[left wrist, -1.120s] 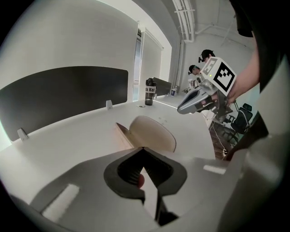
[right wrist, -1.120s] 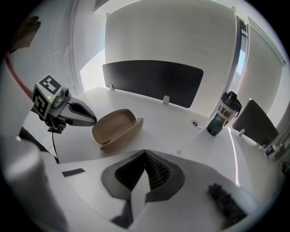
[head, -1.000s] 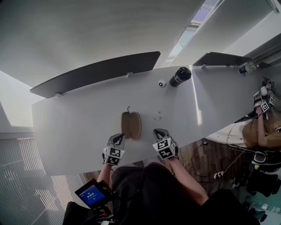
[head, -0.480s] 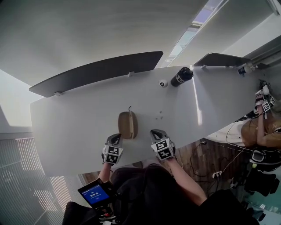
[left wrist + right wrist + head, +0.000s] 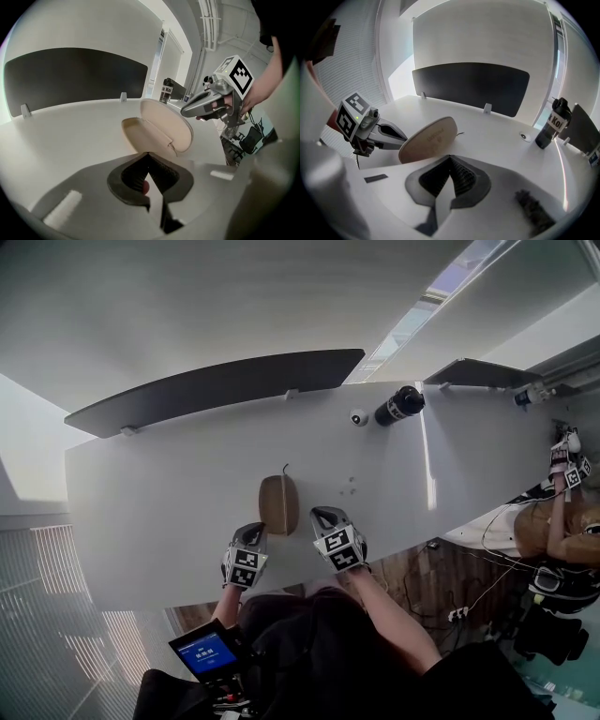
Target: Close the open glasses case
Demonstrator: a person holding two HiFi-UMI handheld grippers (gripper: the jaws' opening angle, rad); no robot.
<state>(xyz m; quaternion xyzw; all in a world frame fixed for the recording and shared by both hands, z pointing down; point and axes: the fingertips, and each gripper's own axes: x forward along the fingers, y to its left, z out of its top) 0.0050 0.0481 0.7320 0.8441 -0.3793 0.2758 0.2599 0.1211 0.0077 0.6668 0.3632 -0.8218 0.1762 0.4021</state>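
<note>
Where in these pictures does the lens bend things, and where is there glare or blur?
Head view: fisheye, the table edges bow, and a strip of glare crosses its right part. Left gripper view: black corners; the glasses case sharp, the left gripper body nearest the camera soft. Right gripper view: dark corners, the right gripper body soft too.

Tan glasses case [image 5: 278, 504], white table [image 5: 159, 502]

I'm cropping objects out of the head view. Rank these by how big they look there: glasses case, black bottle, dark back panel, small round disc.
1. dark back panel
2. glasses case
3. black bottle, which stands farther from the camera, so its true size against the case is unsure
4. small round disc
</note>
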